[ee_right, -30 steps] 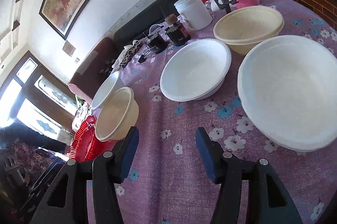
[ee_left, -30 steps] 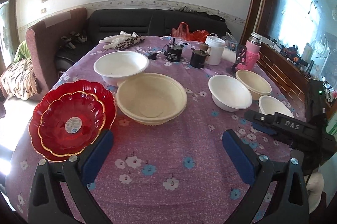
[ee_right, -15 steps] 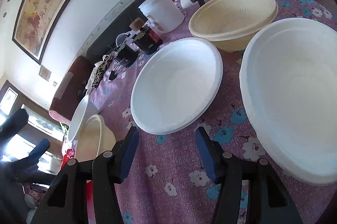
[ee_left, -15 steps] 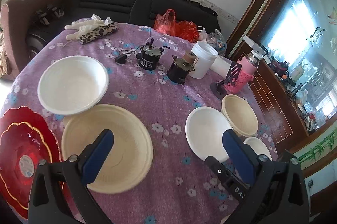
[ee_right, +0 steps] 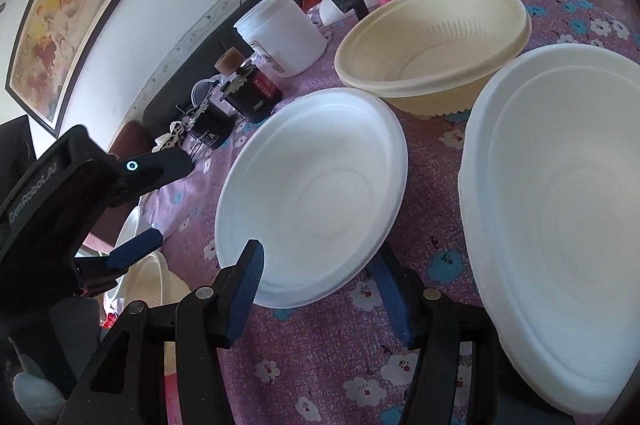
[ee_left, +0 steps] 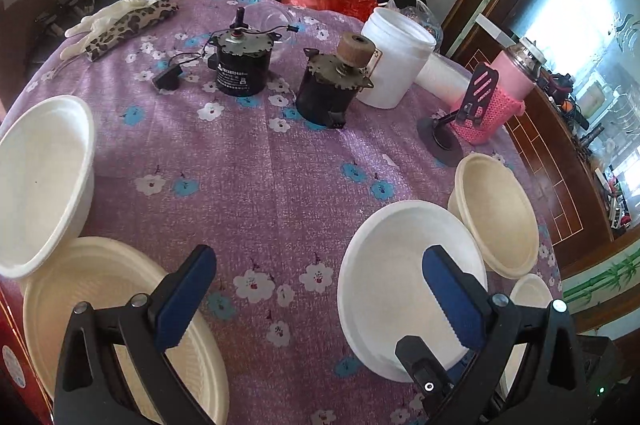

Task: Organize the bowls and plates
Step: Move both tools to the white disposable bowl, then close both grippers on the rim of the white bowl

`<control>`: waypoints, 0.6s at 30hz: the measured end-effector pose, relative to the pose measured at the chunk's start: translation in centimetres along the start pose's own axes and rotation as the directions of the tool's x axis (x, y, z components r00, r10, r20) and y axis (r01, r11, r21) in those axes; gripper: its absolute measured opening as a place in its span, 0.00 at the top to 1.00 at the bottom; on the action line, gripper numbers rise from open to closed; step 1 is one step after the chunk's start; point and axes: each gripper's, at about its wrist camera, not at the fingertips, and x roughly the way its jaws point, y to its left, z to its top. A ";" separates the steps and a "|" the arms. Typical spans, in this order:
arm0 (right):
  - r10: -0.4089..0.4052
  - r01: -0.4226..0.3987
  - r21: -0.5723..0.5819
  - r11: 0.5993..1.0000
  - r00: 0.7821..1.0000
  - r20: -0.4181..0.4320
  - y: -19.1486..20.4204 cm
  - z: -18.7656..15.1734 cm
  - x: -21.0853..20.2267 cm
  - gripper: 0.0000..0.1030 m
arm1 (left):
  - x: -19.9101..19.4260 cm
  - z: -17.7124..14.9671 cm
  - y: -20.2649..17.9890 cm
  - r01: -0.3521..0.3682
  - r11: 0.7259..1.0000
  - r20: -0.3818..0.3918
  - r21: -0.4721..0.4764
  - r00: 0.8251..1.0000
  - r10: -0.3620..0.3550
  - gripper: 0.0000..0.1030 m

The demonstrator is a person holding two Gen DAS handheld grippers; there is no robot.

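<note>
I have the right gripper [ee_right: 320,289] low over the near edge of the white foam bowl [ee_right: 312,193]. Its jaws stand apart, one pad on either side of the bowl's near rim, nothing pinched yet; I judge this as lining up for a rim grasp.

Just beyond it sits the cream ribbed bowl [ee_right: 432,45], rim almost touching the white one. To the right is a larger white foam bowl [ee_right: 560,225]. These three lie clustered on the right of the purple flowered tablecloth [ee_left: 260,177], so nesting them looks like the sensible plan.

The left gripper [ee_left: 316,297] hovers over bare cloth, jaws wide apart and empty, between the two groups. On its left: a large cream plate [ee_left: 100,305] with a white bowl [ee_left: 40,181] whose rim overlaps its far edge. I read the left hand as waiting to steady or receive.

Far side: two small motors [ee_left: 240,65], a white tub [ee_left: 392,61], a pink-sleeved bottle [ee_left: 508,89]. Not task items; I keep clear.
</note>
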 end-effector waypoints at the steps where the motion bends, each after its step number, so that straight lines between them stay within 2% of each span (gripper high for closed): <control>1: -0.001 0.001 0.008 1.000 1.000 -0.002 -0.2 0.0 0.1 0.41 | 0.5 0.2 0.0 0.001 1.000 -0.008 -0.002 1.000 -0.001 0.00; 4: -0.003 0.002 0.016 1.000 1.000 0.013 -0.6 0.2 0.1 0.41 | 1.9 0.4 -0.3 0.009 1.000 -0.031 0.001 0.999 -0.009 0.01; 13: -0.026 0.027 -0.011 1.000 0.999 0.034 -0.5 0.4 0.2 0.41 | 4.4 -0.4 -2.9 0.022 0.994 -0.098 0.108 0.995 -0.011 0.27; 16: -0.023 0.023 -0.013 1.000 0.999 0.036 -0.5 0.3 0.2 0.42 | 4.8 -0.8 -3.5 0.025 0.992 -0.118 0.123 0.993 -0.011 0.44; 18: -0.023 0.023 -0.014 1.000 0.999 0.037 -0.5 0.3 0.2 0.42 | 5.0 -1.0 -3.7 0.033 0.991 -0.134 0.131 0.991 -0.015 0.61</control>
